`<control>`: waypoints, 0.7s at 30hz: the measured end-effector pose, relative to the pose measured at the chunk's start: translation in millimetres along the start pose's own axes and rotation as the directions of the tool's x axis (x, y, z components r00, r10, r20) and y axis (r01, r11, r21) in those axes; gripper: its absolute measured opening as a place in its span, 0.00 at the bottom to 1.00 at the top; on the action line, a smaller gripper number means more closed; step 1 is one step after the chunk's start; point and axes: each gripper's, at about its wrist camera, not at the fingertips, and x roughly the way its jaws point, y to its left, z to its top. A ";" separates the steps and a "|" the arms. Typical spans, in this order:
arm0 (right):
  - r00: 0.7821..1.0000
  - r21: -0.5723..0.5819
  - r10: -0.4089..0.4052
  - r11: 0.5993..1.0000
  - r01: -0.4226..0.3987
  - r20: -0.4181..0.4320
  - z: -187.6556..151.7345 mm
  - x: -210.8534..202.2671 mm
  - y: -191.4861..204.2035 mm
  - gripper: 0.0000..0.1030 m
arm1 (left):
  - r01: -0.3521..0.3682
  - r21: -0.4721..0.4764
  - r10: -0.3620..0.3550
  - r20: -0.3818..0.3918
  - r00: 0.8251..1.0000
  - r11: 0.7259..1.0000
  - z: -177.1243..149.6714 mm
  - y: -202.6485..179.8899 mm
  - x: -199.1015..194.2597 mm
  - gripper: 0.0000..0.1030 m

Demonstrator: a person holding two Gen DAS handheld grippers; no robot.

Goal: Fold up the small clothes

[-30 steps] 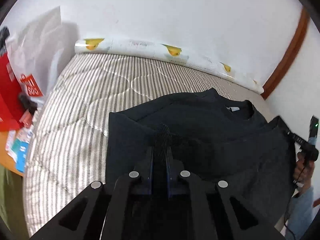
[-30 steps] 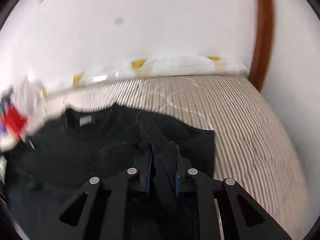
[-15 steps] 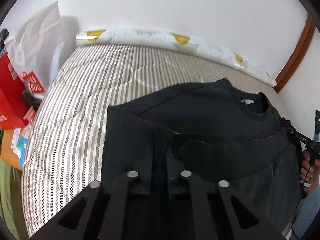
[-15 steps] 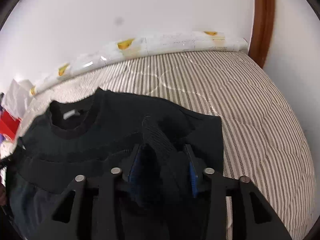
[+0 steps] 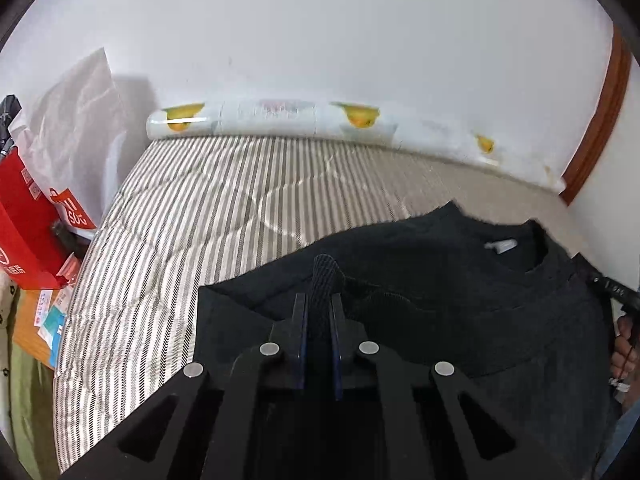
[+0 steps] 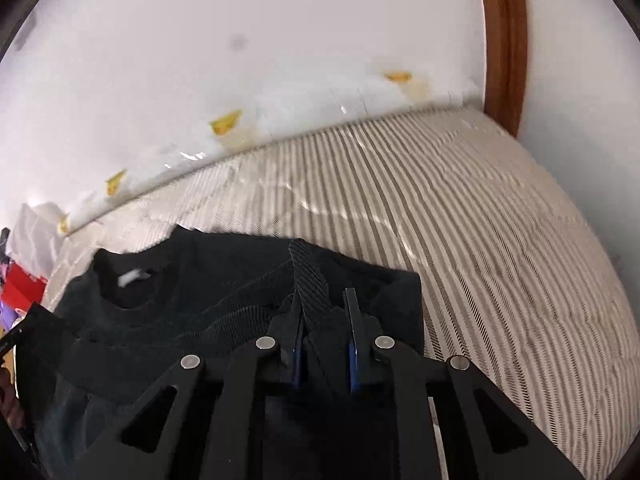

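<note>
Black knit sweater (image 5: 440, 320) lies on the striped bed (image 5: 224, 224), collar toward the wall. We keep left claw (image 5: 320, 312) and right claw (image 6: 324, 320) each clamped on a ribbed hem corner, to carry the bottom edge evenly toward the collar.

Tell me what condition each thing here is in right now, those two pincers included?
Black sweater: partly folded, ribbed hem raised toward the collar, lying on the striped mattress.
Left gripper: shut on the ribbed hem.
Right gripper: shut on the ribbed hem.
Rolled plastic sheet: rolled up, lying along the wall.
</note>
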 end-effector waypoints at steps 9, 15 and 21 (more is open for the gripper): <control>0.999 -0.020 -0.013 1.000 0.012 -0.039 -3.9 1.8 1.2 0.22 | 0.017 -0.021 -0.018 -0.062 0.998 1.000 -5.8 7.9 13.5 0.13; 0.999 -0.049 -0.043 0.998 0.044 0.017 -9.8 -42.1 18.2 0.36 | 0.010 -0.028 -0.012 -0.083 0.996 1.000 -12.4 7.5 2.2 0.17; 0.998 -0.146 0.011 0.989 -0.003 0.056 -27.0 -78.5 73.3 0.44 | 0.039 -0.049 -0.042 -0.075 0.996 0.998 -32.6 12.8 -30.2 0.25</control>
